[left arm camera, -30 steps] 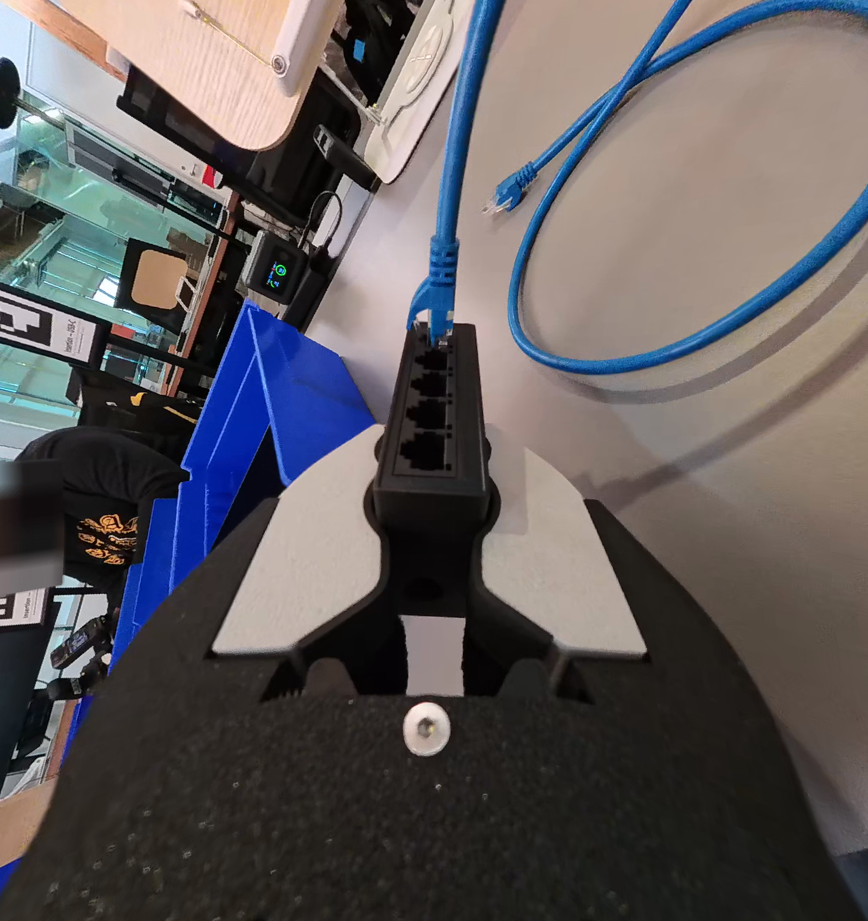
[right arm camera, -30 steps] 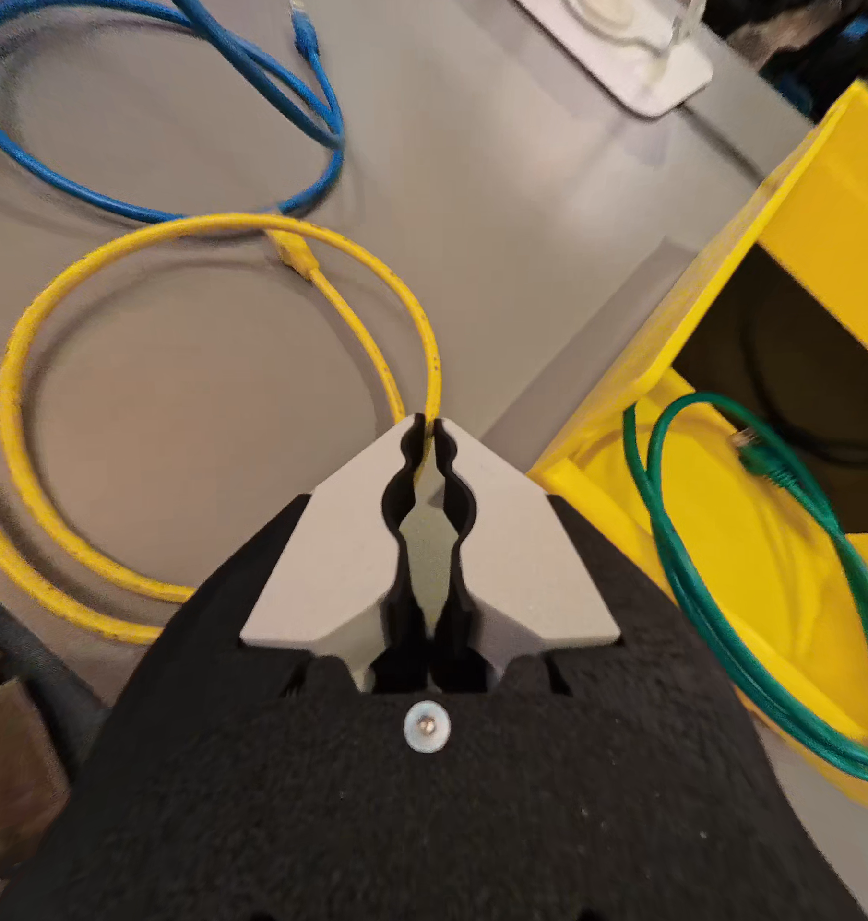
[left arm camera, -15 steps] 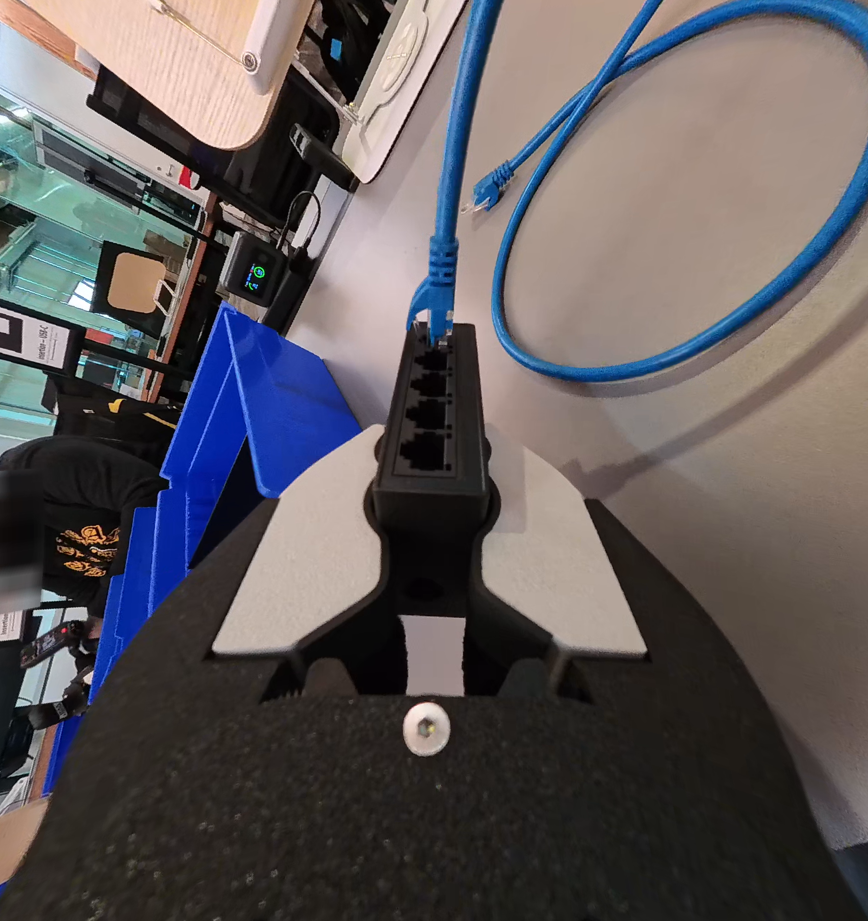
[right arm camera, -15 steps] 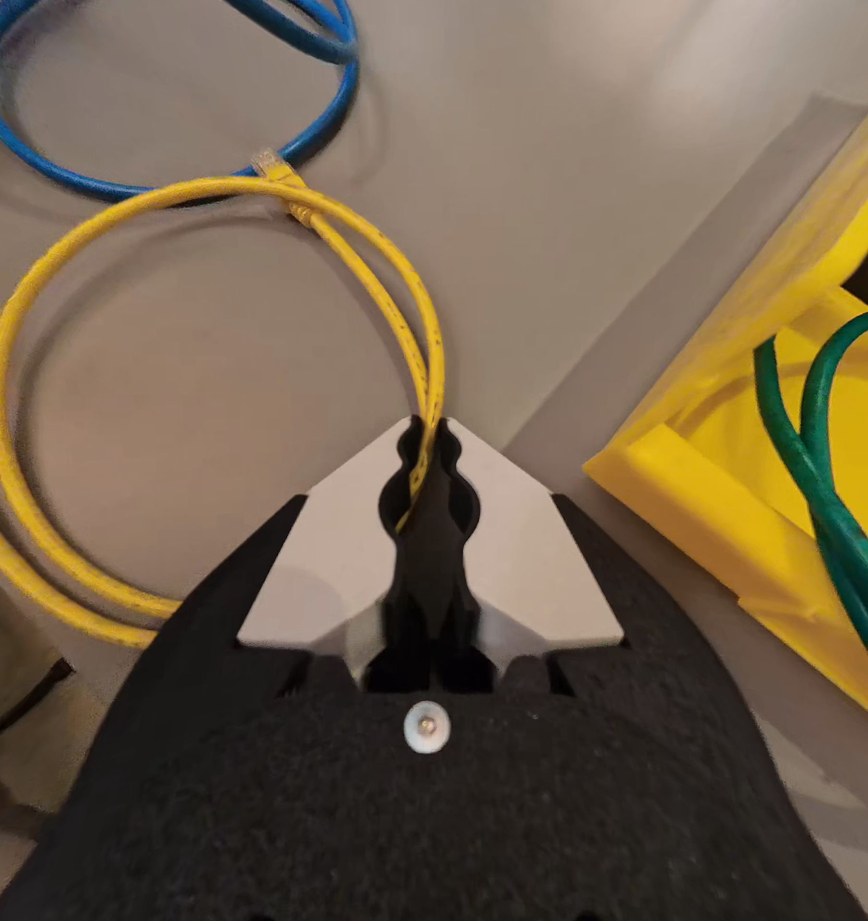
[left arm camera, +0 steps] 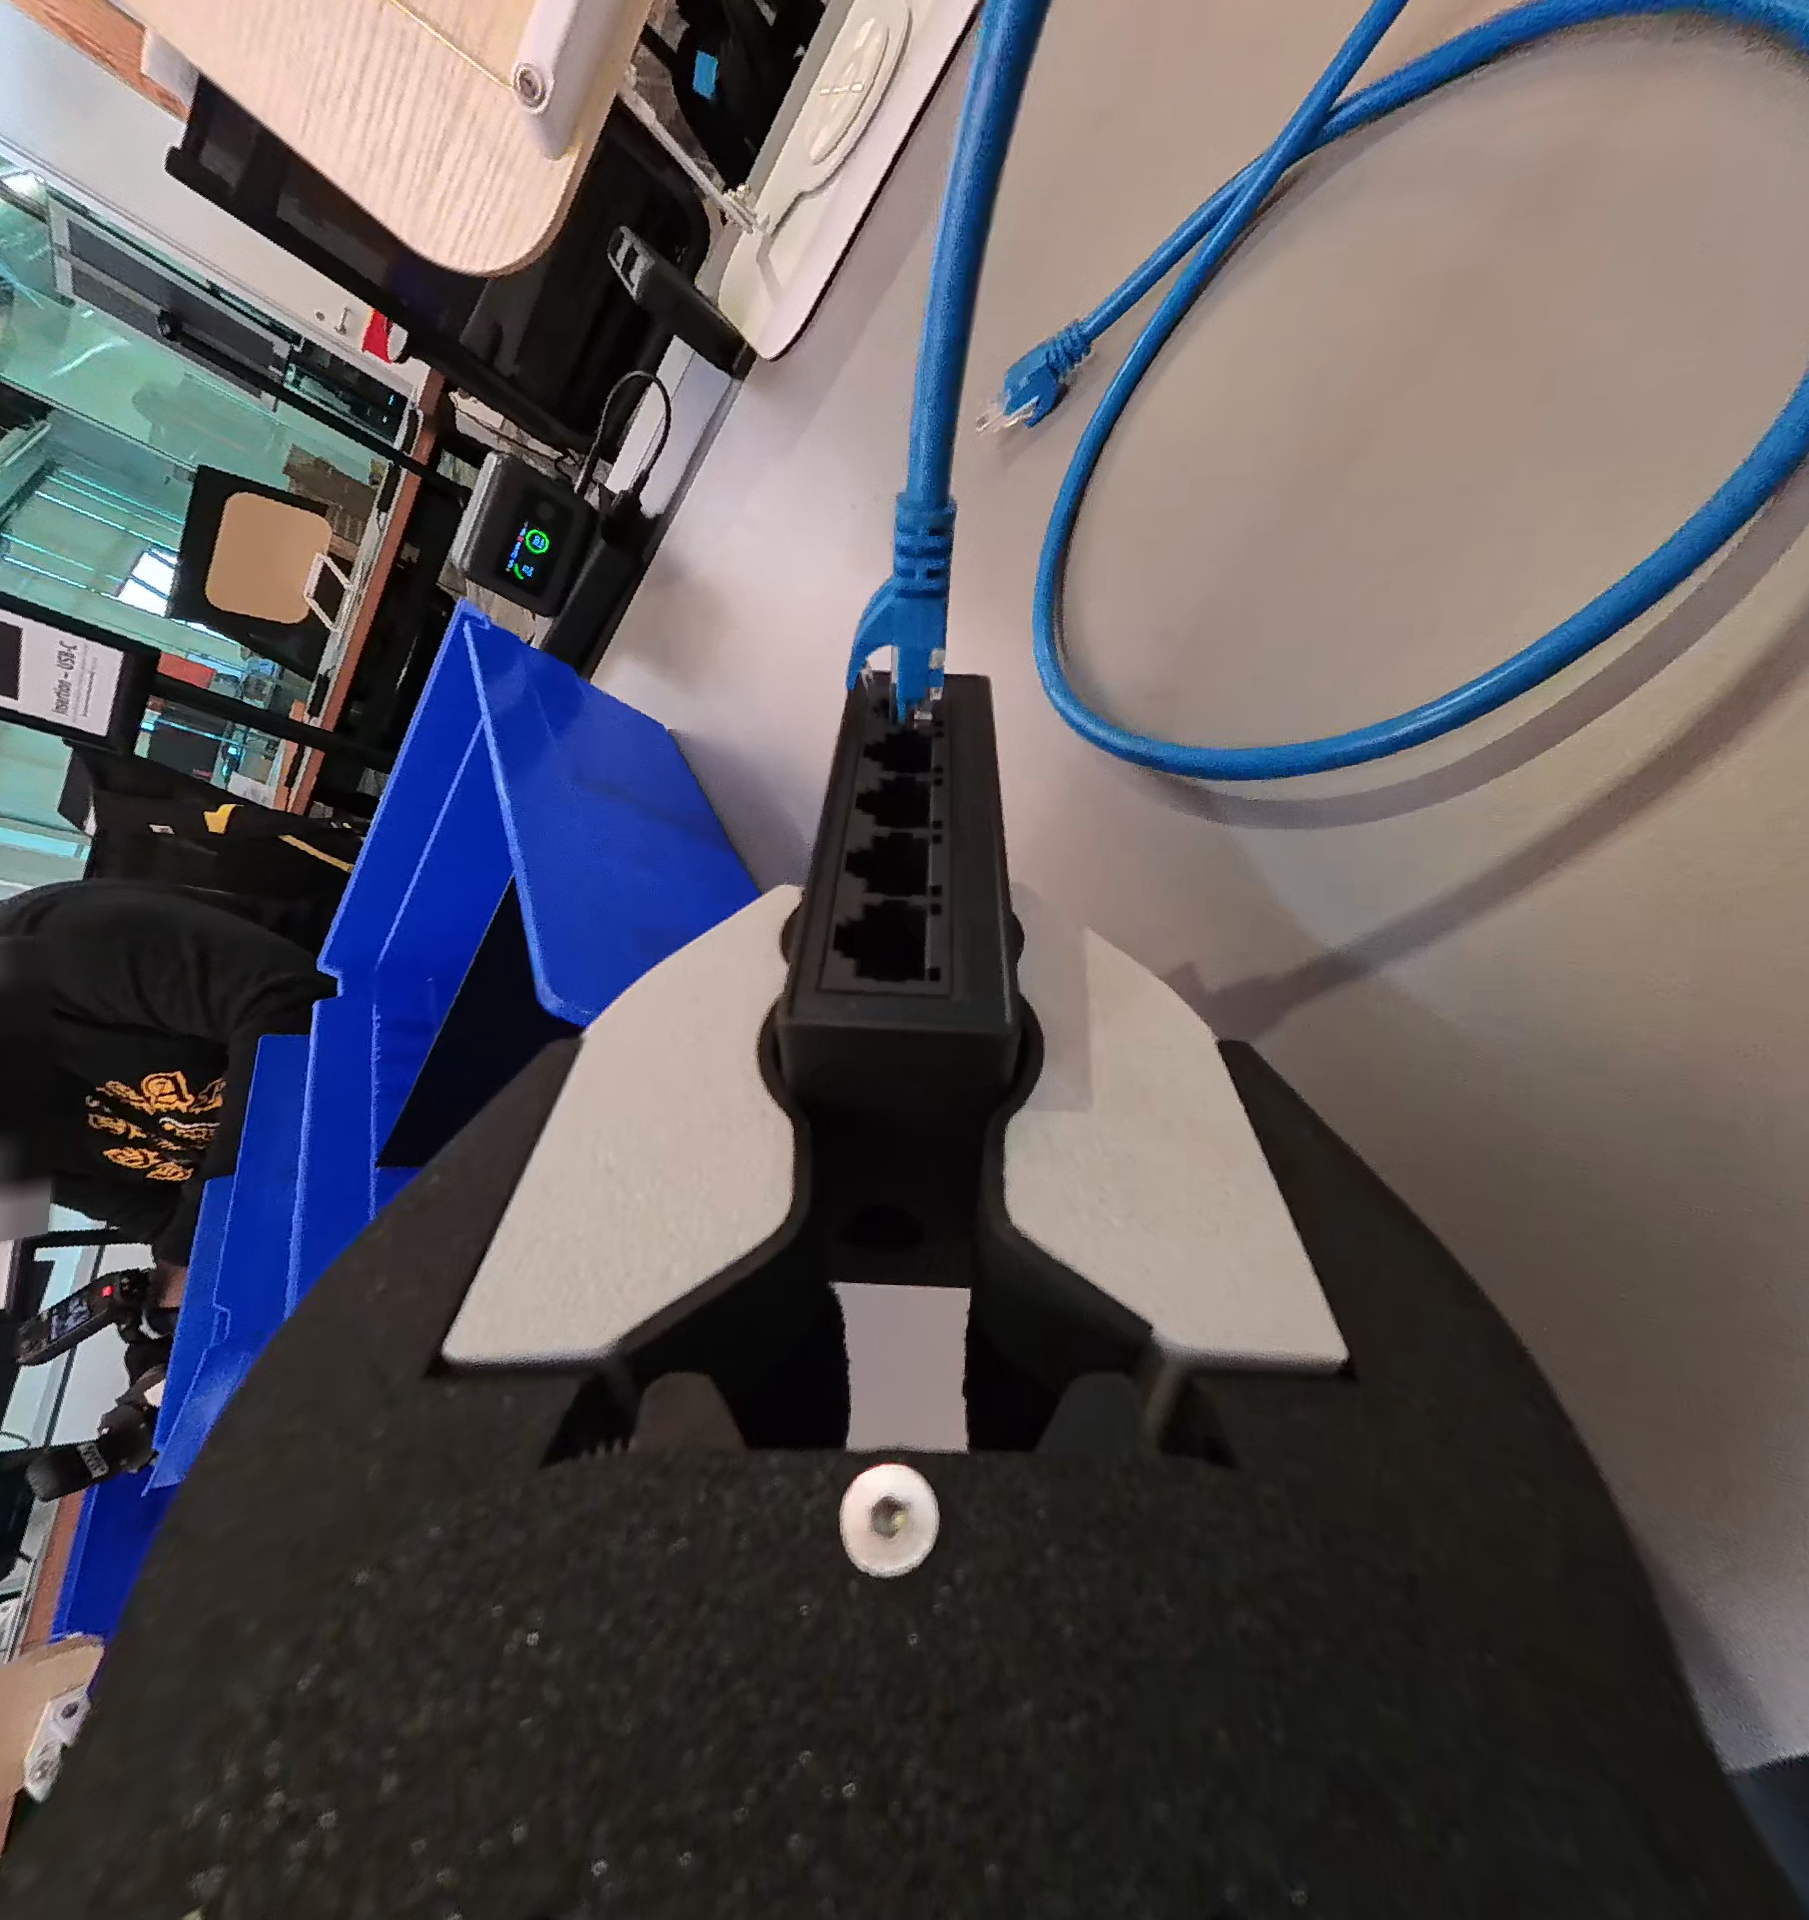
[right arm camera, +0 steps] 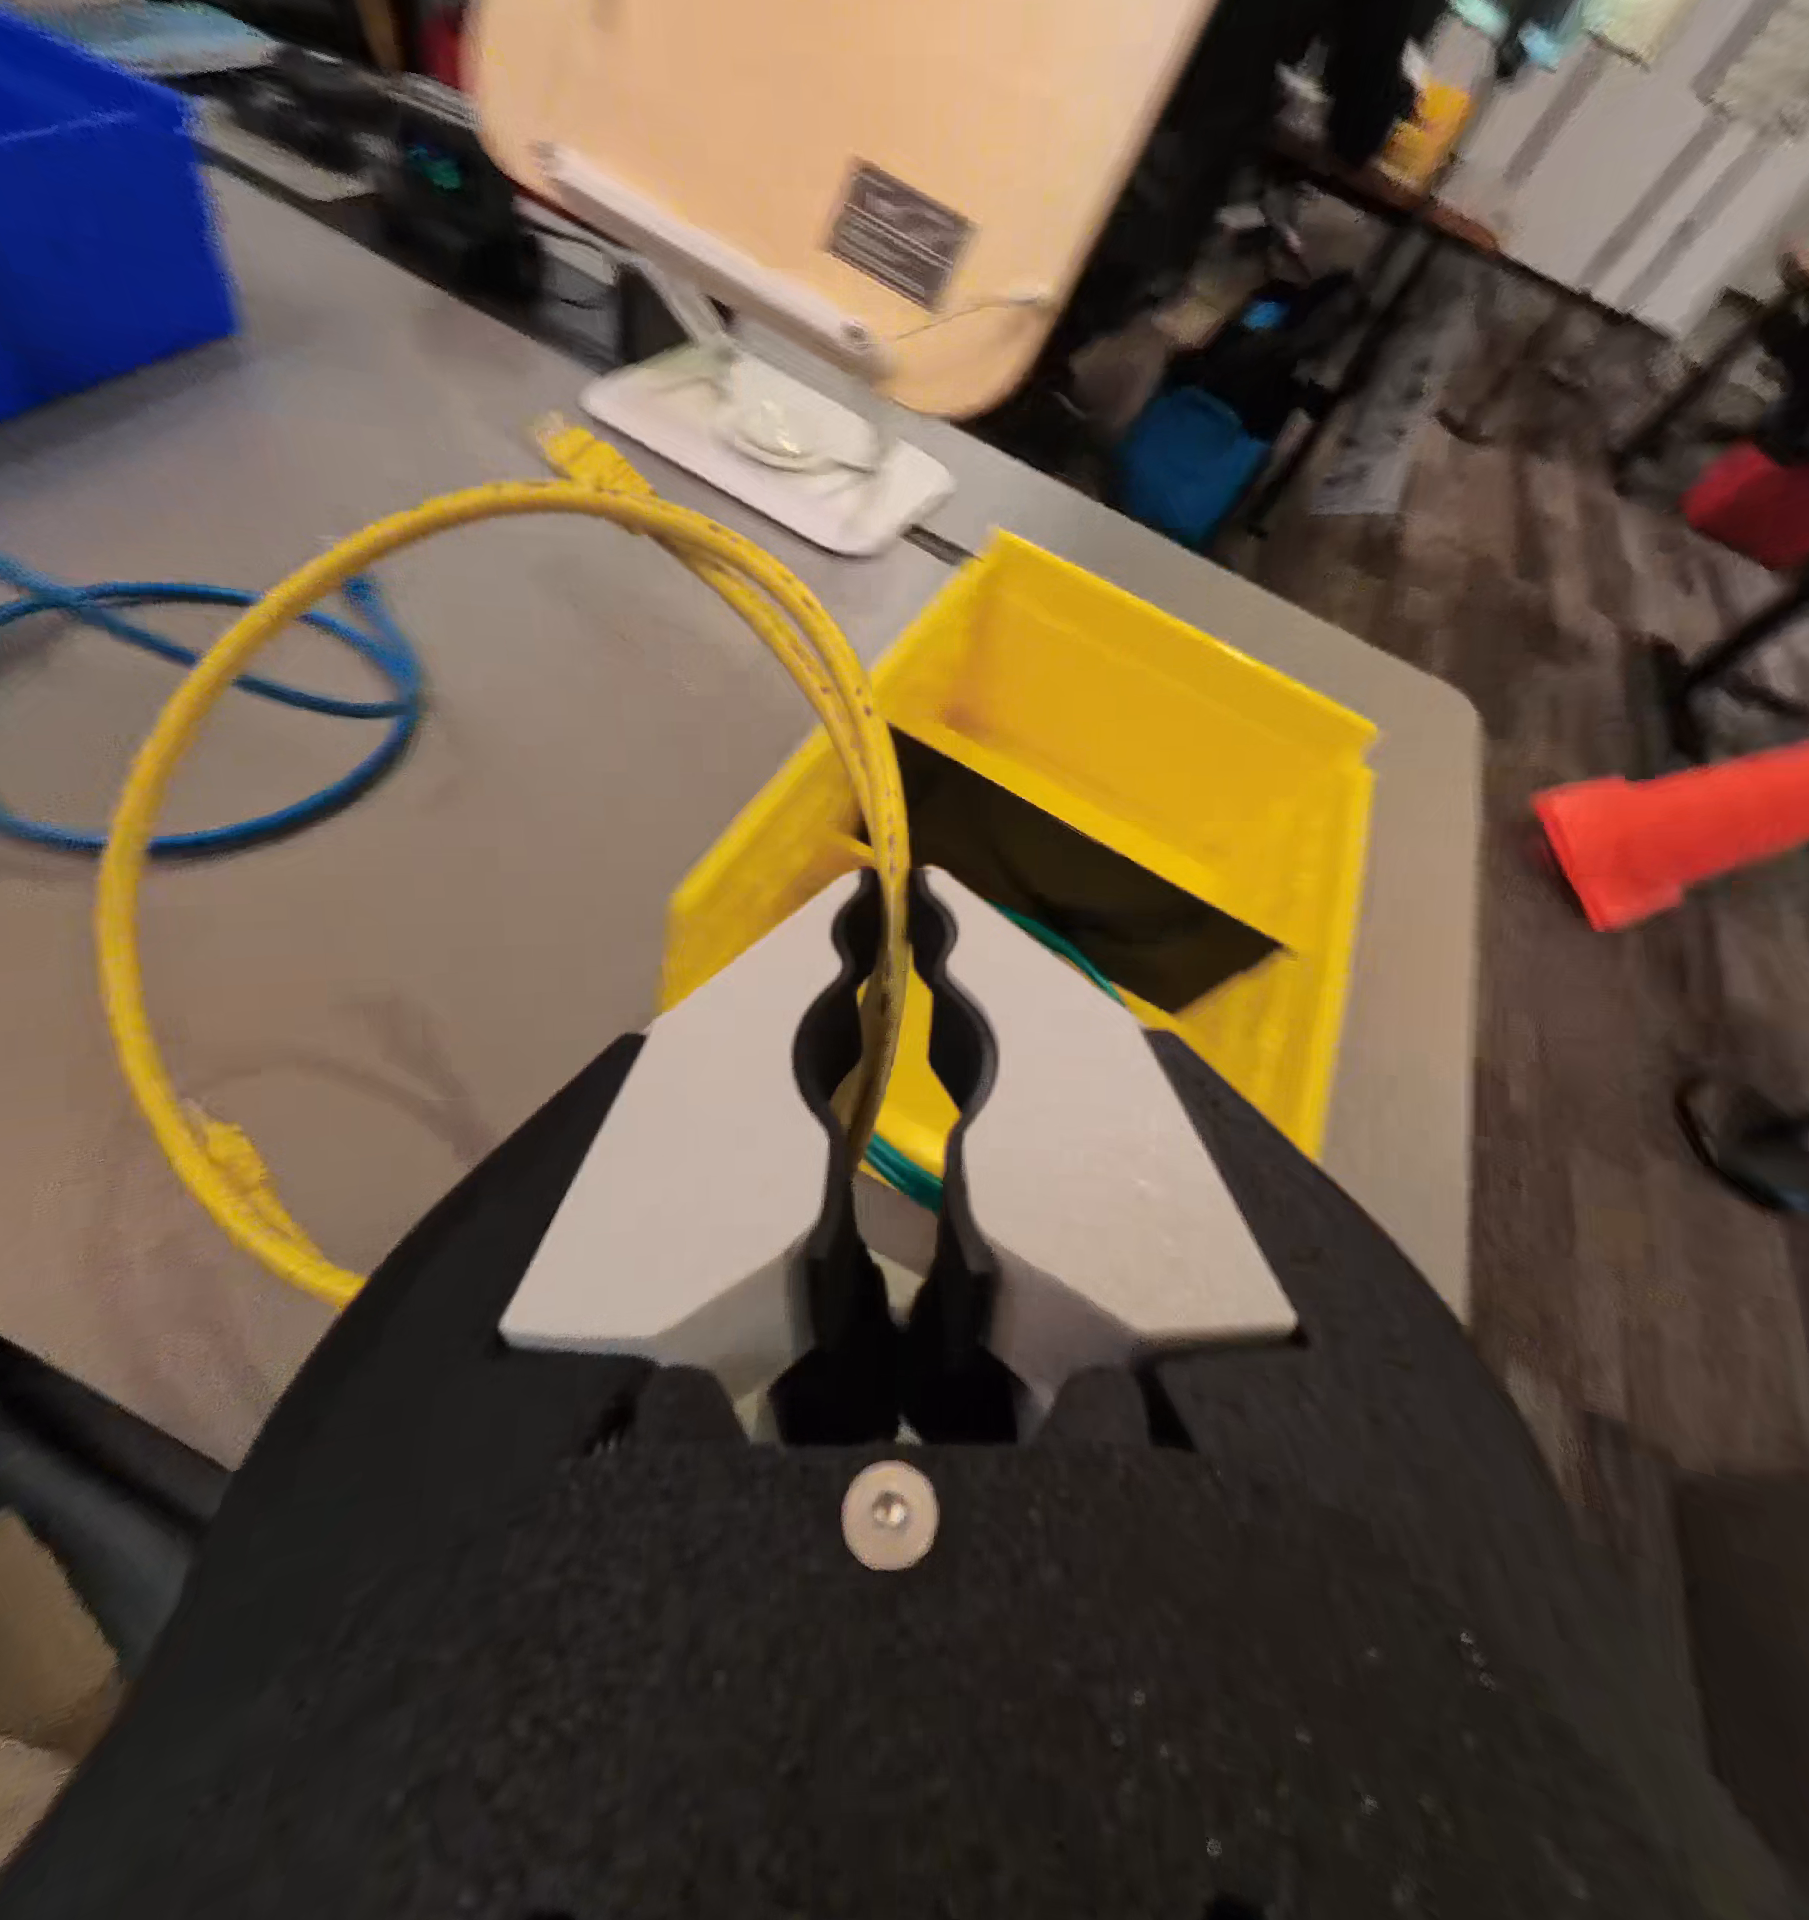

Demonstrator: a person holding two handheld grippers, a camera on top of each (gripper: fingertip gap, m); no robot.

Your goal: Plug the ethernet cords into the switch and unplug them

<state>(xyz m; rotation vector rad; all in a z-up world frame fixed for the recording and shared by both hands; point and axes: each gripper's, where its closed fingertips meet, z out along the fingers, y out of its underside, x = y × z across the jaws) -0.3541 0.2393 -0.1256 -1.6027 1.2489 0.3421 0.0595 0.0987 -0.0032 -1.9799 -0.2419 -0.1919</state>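
Your left gripper [left arm camera: 900, 966] is clenched on the near end of the black switch [left arm camera: 900, 831], whose rear is buried between the grey fingers [left arm camera: 661, 1122]. Its row of ports runs away from you; the nearer ones are open, and the blue cord [left arm camera: 926, 436] is plugged into the farthest. Beyond, that cord loops over the grey table [left arm camera: 1451, 1039], its free plug [left arm camera: 1025, 390] lying loose; the loop's top is cut off by the frame. A blue bin [left arm camera: 526, 831] stands left of the switch.

Your right gripper [right arm camera: 892, 894] pinches the yellow cord [right arm camera: 505, 514] at the tips, the coil lifted clear of the table. Both its plugs hang free. Behind, the yellow bin [right arm camera: 1191, 717] holds a green cord [right arm camera: 905, 1179], mostly hidden by your fingers. The far room is blurred.
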